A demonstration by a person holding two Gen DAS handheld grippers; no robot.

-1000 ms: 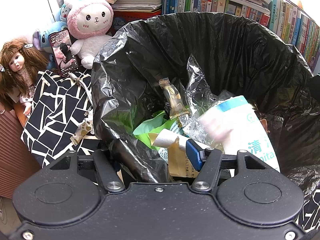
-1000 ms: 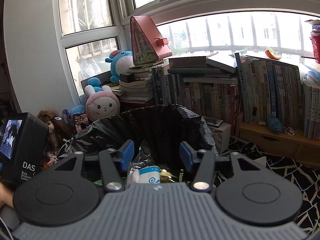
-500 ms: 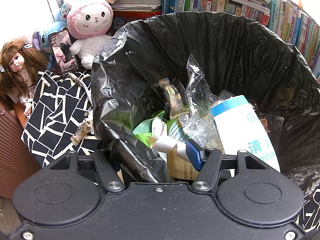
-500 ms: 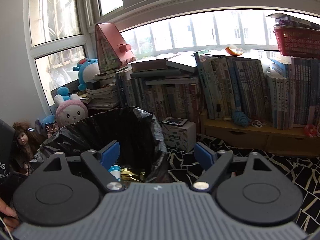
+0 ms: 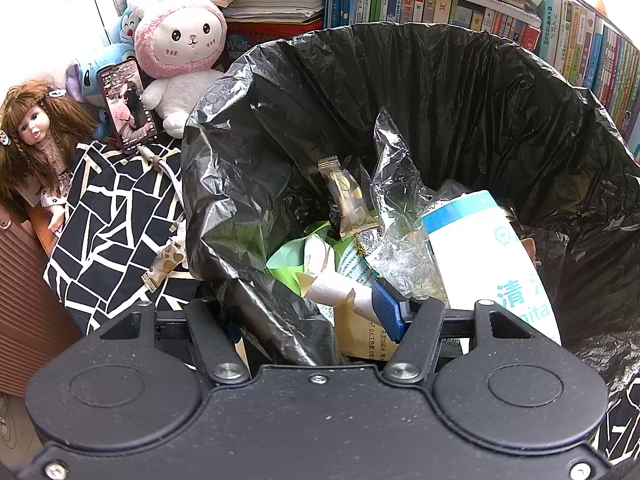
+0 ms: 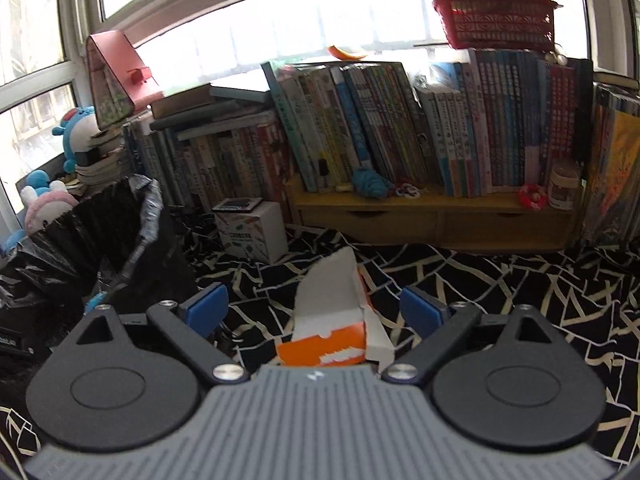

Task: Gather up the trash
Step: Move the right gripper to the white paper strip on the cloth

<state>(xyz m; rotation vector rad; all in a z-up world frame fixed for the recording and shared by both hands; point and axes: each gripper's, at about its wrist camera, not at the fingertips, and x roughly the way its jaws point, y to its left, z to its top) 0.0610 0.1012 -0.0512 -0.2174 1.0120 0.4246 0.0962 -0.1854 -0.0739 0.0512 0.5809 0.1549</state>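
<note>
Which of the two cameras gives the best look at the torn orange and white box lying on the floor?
The right wrist view. There the torn orange and white box lies on the black patterned cloth, right between the open fingers of the right hand-held gripper. The left wrist view looks down into the trash bag and shows nothing of the box.

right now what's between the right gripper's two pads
In the right wrist view, a torn orange and white carton lies on the patterned cloth between the right gripper's wide-open pads; neither pad touches it.
</note>
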